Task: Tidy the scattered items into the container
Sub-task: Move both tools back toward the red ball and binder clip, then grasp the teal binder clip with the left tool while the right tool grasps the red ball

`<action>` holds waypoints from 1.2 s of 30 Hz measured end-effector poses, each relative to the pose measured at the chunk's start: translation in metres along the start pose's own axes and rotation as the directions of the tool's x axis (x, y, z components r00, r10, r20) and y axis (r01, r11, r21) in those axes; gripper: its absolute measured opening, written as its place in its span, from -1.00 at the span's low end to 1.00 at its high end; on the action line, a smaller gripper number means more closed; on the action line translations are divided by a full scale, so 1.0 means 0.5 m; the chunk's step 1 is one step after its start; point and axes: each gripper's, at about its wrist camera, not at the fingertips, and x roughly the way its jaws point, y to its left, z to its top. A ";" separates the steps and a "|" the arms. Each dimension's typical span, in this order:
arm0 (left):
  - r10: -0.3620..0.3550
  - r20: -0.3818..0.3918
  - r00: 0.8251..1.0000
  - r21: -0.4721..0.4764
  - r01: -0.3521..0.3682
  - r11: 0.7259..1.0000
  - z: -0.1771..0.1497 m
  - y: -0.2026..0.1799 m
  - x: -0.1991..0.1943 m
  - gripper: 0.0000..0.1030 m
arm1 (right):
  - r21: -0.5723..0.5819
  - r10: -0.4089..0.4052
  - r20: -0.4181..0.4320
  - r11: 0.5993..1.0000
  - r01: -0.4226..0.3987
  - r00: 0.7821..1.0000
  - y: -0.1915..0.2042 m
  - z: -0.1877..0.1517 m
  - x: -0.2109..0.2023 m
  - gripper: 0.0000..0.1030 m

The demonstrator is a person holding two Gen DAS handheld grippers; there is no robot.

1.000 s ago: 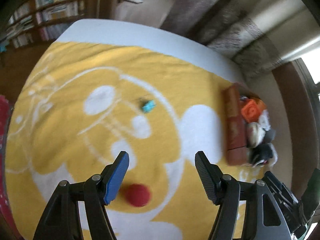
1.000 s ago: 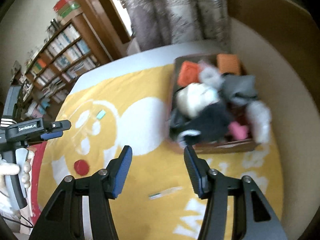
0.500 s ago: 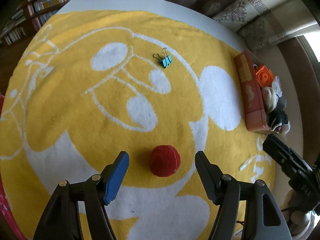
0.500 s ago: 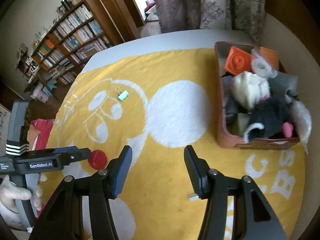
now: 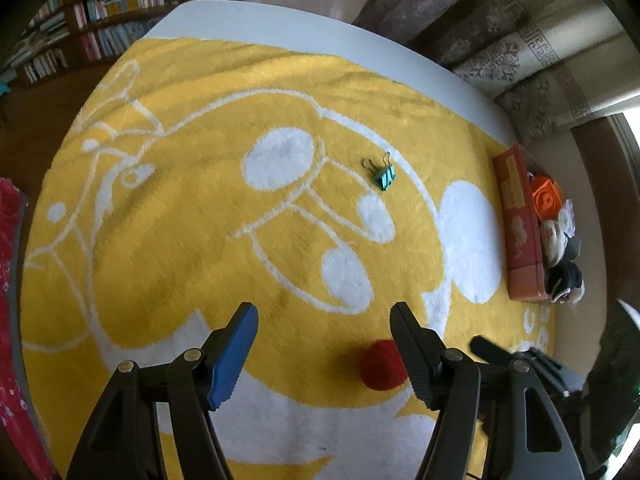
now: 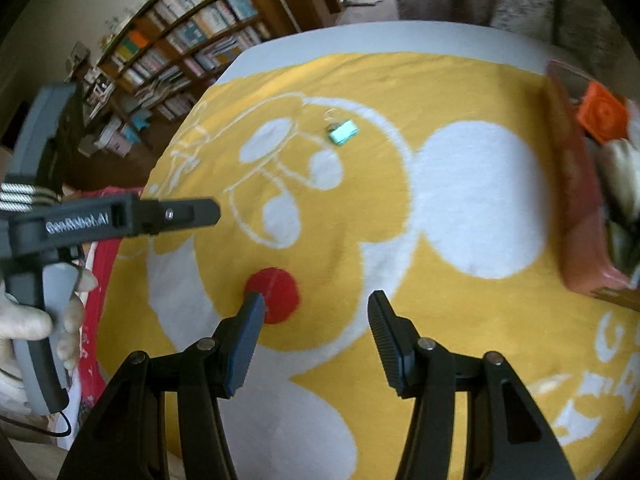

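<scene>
Two handheld tools above a table draped with a yellow blanket (image 5: 168, 240) bearing a white cartoon outline. The left tool (image 5: 324, 330) points steeply downward with its jaws standing moderately apart and nothing between them; its blue pad (image 5: 234, 354) and its black ribbed pad (image 5: 414, 354) are both clear of any object. A red ball (image 5: 380, 364) rests on the blanket just beside the black pad and is partly covered by it in the left wrist view; whether pad and ball touch cannot be told. The right tool (image 6: 316, 332) is likewise held with jaws moderately apart and empty; in its own view the same red ball (image 6: 274, 294) lies on the blanket beyond the tip of its blue finger, outside the gap. A teal binder clip (image 5: 383, 174) with its wire handles folded out lies farther up the blanket, well apart from both tools and the ball. The container, an orange-red box (image 5: 518, 224), stands at the blanket's right edge and already holds an orange block (image 5: 546, 200) and several pale, grey and dark soft items. In the right wrist view the left tool's body (image 6: 120, 220) enters from the left, gripped by a hand (image 6: 36, 320). Bookshelves (image 6: 180, 40) and patterned curtains (image 5: 520, 40) lie behind the table.
</scene>
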 end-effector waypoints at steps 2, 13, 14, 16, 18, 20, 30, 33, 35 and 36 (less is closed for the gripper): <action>-0.001 0.000 1.000 0.002 0.001 1.000 0.007 0.006 0.001 0.36 | -0.006 0.012 -0.021 1.000 -0.012 1.000 0.013 0.004 0.022 0.13; -0.008 -0.013 1.000 0.030 0.009 1.000 0.045 0.018 0.011 0.36 | -0.030 0.019 -0.110 0.999 -0.022 0.994 0.049 0.013 0.121 -0.21; -0.011 -0.014 1.000 0.035 0.011 0.999 0.049 0.017 0.013 0.36 | -0.028 0.019 -0.108 0.999 -0.022 0.994 0.048 0.013 0.121 -0.22; -0.019 -0.016 1.000 0.050 0.020 0.999 0.061 0.007 0.020 0.36 | -0.038 0.012 -0.099 0.999 -0.016 0.995 0.049 0.008 0.113 -0.24; -0.025 -0.019 1.000 0.068 0.027 0.997 0.075 -0.009 0.032 0.36 | -0.039 -0.004 -0.086 0.999 0.000 0.996 0.043 0.002 0.100 -0.24; -0.034 -0.019 0.999 0.087 0.035 0.996 0.089 -0.029 0.043 0.36 | -0.019 -0.013 -0.078 1.000 0.011 0.997 0.032 -0.003 0.088 -0.25; -0.025 -0.019 1.000 0.177 0.028 0.984 0.168 -0.115 0.126 0.36 | 0.096 -0.082 -0.032 0.992 0.084 0.996 -0.031 -0.038 0.024 -0.24; -0.003 -0.024 1.000 0.172 0.007 0.985 0.182 -0.120 0.154 0.36 | 0.119 -0.097 -0.032 0.988 0.100 0.995 -0.048 -0.048 0.016 -0.24; 0.011 -0.024 1.000 0.172 -0.007 0.985 0.187 -0.123 0.170 0.36 | 0.131 -0.105 -0.033 0.985 0.109 0.994 -0.058 -0.053 0.010 -0.24; 0.021 -0.021 1.000 0.178 -0.017 0.984 0.189 -0.126 0.179 0.36 | 0.140 -0.111 -0.034 0.984 0.115 0.993 -0.064 -0.057 0.006 -0.24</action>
